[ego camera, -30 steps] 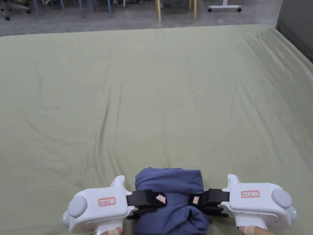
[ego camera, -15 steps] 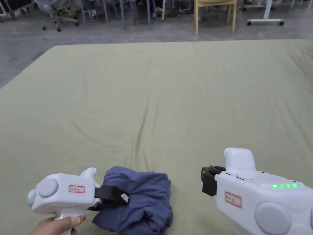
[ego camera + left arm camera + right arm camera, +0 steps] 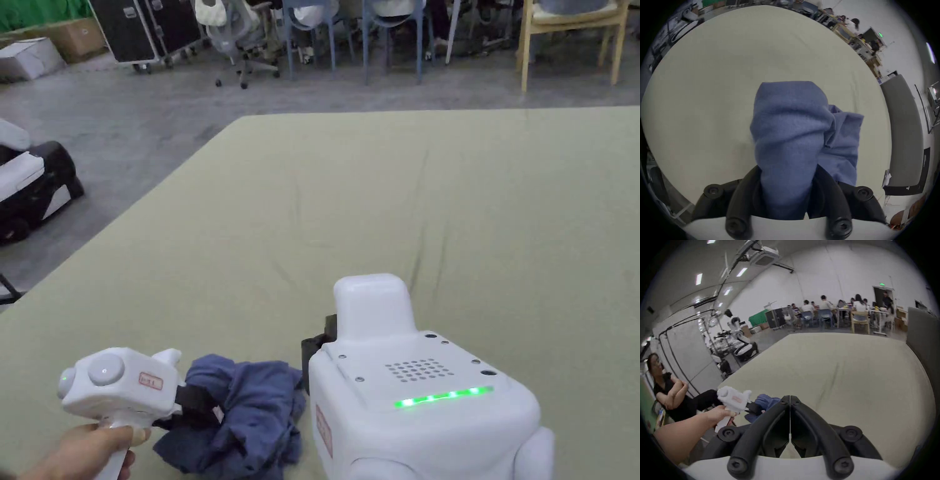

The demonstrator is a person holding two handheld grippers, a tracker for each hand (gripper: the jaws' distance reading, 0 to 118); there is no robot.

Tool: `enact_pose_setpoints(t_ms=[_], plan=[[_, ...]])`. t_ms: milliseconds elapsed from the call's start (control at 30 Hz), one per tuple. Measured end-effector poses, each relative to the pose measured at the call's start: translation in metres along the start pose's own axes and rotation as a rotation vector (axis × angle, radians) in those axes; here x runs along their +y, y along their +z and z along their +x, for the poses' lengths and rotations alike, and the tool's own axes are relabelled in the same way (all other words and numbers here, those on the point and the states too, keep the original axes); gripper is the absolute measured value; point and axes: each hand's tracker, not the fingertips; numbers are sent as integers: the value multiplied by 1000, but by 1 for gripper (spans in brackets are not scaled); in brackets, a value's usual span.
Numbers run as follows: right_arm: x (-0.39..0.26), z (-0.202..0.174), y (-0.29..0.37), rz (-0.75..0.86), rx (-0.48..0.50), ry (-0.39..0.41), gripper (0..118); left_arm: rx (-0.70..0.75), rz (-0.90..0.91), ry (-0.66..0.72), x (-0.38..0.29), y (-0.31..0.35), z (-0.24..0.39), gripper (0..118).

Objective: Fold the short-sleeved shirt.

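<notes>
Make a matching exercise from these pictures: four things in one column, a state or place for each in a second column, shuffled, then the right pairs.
Things
1. left gripper
2. right gripper
3. blue shirt
4. wooden chair

States or places
A. jaws shut together with nothing between them
B. stands on the floor beyond the far edge of the green sheet
C. jaws shut on blue cloth
D. lies bunched near the front left of the sheet

Pairs: 1-C, 2-A, 3-D, 4-B
</notes>
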Motion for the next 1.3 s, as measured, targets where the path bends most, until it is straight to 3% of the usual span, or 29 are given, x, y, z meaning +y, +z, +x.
enact_pose_setpoints(t_ms=[200,400,433,467,533,600,700,800,833,867,900,933,1000,1133,1200,1300], plan=[[-4,-18,6,6,34,44,3,28,2,-3,3,1,-13,29],[-2,-17,7,14,5,53,3,49,-8,-20,2,-2,-8,30],[-2,-15,8,17,0,51,3,53,-3,-28,0,-1,-6,34],[-2,-14,10,19,-1,51,3,60,3,-29,-1,-1,-5,53],[-1,-11,12,17,-2,53,3,220,35,-62,-3,4,2,113],[-1,-6,15,10,-1,52,3,359,139,-125,-6,22,13,117],[-1,2,18,5,1,44,3,356,304,-134,-8,57,26,117],[4,14,24,10,-15,28,3,349,301,-138,-9,82,50,117],[6,19,26,11,-23,19,3,443,314,-165,-9,88,58,116],[8,24,30,17,-30,8,3,492,343,-176,-11,96,68,109],[10,31,35,28,-35,-1,3,521,402,-190,-13,104,78,83],[12,38,39,39,-46,-5,3,525,493,-203,-15,111,90,4],[16,55,51,73,-99,-7,3,553,619,-224,-22,126,120,0],[26,100,78,126,-172,1,3,427,770,-218,-33,156,186,0],[33,124,91,173,-255,24,3,508,865,-243,-40,163,235,0],[54,159,111,199,-380,11,3,402,987,-273,-45,169,310,0]])
